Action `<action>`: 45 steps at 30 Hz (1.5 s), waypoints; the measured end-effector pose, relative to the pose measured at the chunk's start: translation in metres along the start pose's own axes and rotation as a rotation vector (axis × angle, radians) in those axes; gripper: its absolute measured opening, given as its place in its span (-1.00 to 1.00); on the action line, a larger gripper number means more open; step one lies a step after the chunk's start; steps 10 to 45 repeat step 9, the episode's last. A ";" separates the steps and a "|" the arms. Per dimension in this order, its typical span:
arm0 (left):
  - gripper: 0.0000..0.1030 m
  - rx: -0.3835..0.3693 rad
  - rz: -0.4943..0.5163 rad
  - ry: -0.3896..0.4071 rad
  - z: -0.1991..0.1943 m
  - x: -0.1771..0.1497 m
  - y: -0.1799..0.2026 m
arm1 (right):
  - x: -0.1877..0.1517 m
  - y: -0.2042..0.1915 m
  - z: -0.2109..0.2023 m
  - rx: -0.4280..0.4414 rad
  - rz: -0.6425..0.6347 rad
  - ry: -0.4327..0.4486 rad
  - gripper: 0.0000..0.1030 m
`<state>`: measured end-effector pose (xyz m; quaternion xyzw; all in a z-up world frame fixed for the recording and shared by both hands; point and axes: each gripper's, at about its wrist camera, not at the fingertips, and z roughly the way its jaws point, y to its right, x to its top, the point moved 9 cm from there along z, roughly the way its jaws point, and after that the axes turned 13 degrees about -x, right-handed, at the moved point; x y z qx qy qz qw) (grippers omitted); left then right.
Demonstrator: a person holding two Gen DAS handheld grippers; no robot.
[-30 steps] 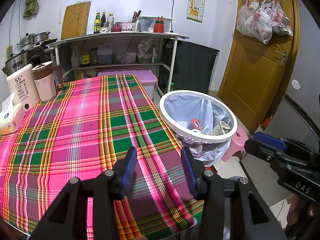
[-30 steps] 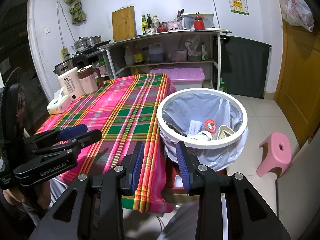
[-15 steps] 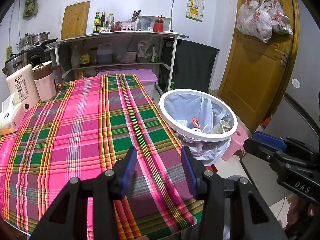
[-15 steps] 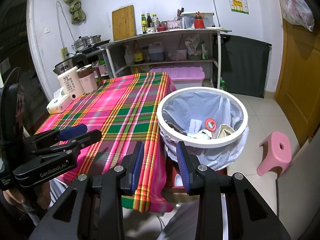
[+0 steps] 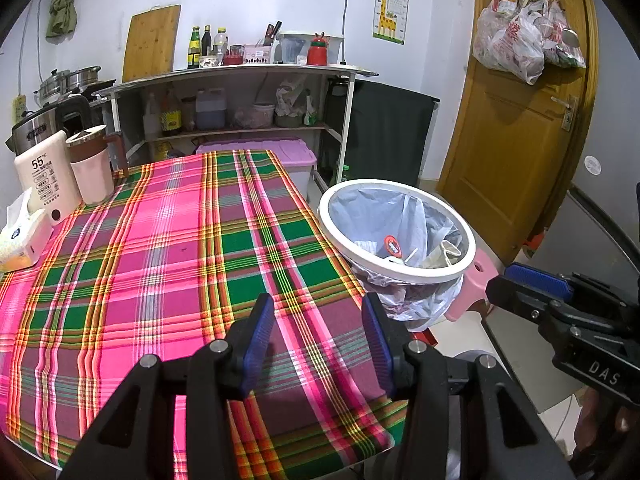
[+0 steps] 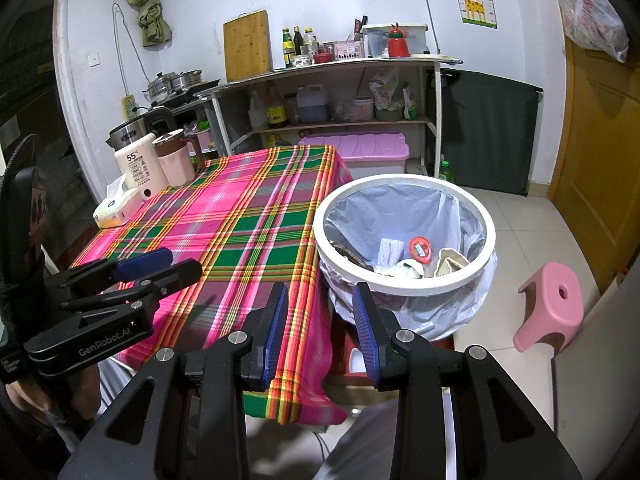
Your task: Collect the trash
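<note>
Your left hand-held gripper (image 5: 318, 322) open and empty above the plaid tabletop (image 5: 160, 248), your right hand-held gripper (image 6: 320, 312) open too, lined trash bin (image 6: 404, 276) right of centre holding scraps.

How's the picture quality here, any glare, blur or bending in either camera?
Left wrist view: sharp, evenly lit, dark fisheye corners; the wooden door bows. Right wrist view: also sharp; the white wall curves at the left, and a soft shadow falls on the plaid tablecloth near the left tool. No strong glare.

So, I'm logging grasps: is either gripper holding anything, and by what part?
Nothing is held. Left gripper and right gripper are both open and empty.
</note>
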<state>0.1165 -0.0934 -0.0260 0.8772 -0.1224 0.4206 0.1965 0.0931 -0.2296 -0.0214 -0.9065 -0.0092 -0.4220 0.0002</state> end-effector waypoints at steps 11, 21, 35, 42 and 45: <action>-0.08 0.018 -0.006 0.000 -0.001 0.001 -0.003 | -0.002 0.001 0.001 0.001 0.000 -0.001 -0.33; -0.08 0.018 -0.006 0.000 -0.001 0.001 -0.003 | -0.002 0.001 0.001 0.001 0.000 -0.001 -0.33; -0.08 0.018 -0.006 0.000 -0.001 0.001 -0.003 | -0.002 0.001 0.001 0.001 0.000 -0.001 -0.33; -0.08 0.018 -0.006 0.000 -0.001 0.001 -0.003 | -0.002 0.001 0.001 0.001 0.000 -0.001 -0.33; -0.08 0.018 -0.006 0.000 -0.001 0.001 -0.003 | -0.002 0.001 0.001 0.001 0.000 -0.001 -0.33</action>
